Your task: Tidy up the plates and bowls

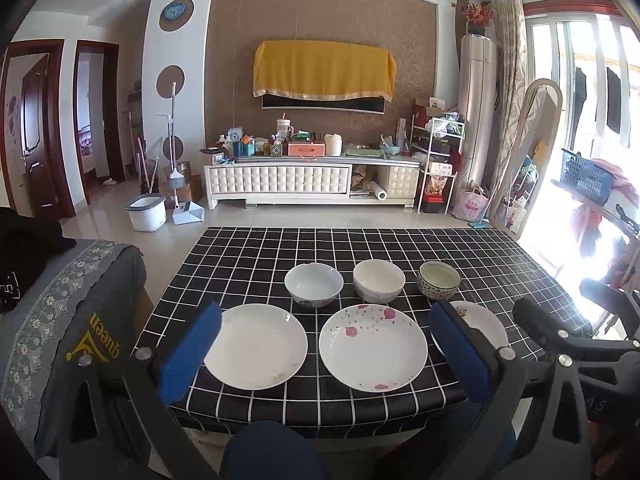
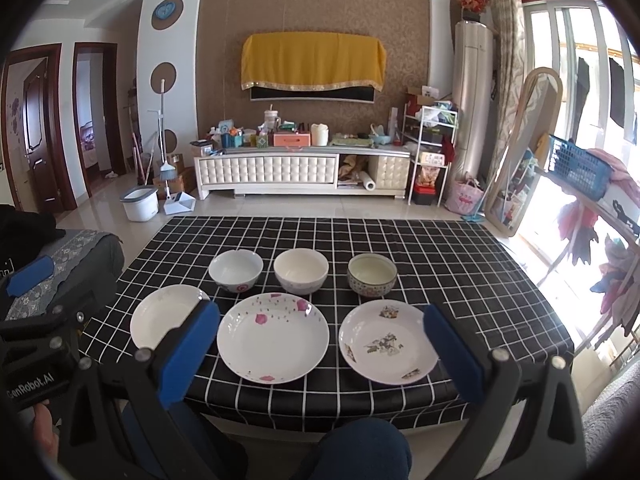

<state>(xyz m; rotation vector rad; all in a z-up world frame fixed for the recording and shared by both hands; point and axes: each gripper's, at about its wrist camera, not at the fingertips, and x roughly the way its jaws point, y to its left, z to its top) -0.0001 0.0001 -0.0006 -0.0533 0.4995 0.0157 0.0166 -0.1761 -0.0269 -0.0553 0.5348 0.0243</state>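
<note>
On the table (image 2: pixel 460 264), covered by a smooth black cloth printed with a white grid, six glossy round ceramic pieces stand in two rows, each apart from its neighbours. Taking the pink-petal plate (image 2: pixel 273 339) as reference: it is a shallow white disc with pink petal marks and fine dark specks, at the middle of the near row. To its left lies the plain white plate (image 2: pixel 160 314); to its right lies the grey-motif plate (image 2: pixel 388 342), white with small grey-brown printed figures. Behind the reference plate stands the cream bowl (image 2: pixel 301 271), plain and deep. Behind and left stands the white bowl (image 2: pixel 235 271), with a red mark on its outer wall. Behind and right stands the patterned bowl (image 2: pixel 372 274), with a dense speckled band outside and a pale interior.

The left gripper (image 1: pixel 324 350) hangs above the near table edge, its blue foam-faced fingers spread wide and empty. The right gripper (image 2: pixel 320 350) is likewise spread wide and empty, framing the reference plate.

Left of the table, a grey cover (image 1: pixel 68 312) with a floral lace band reads "queen" in yellow. The left gripper body in the right wrist view reads "GenRobot.AI".
</note>
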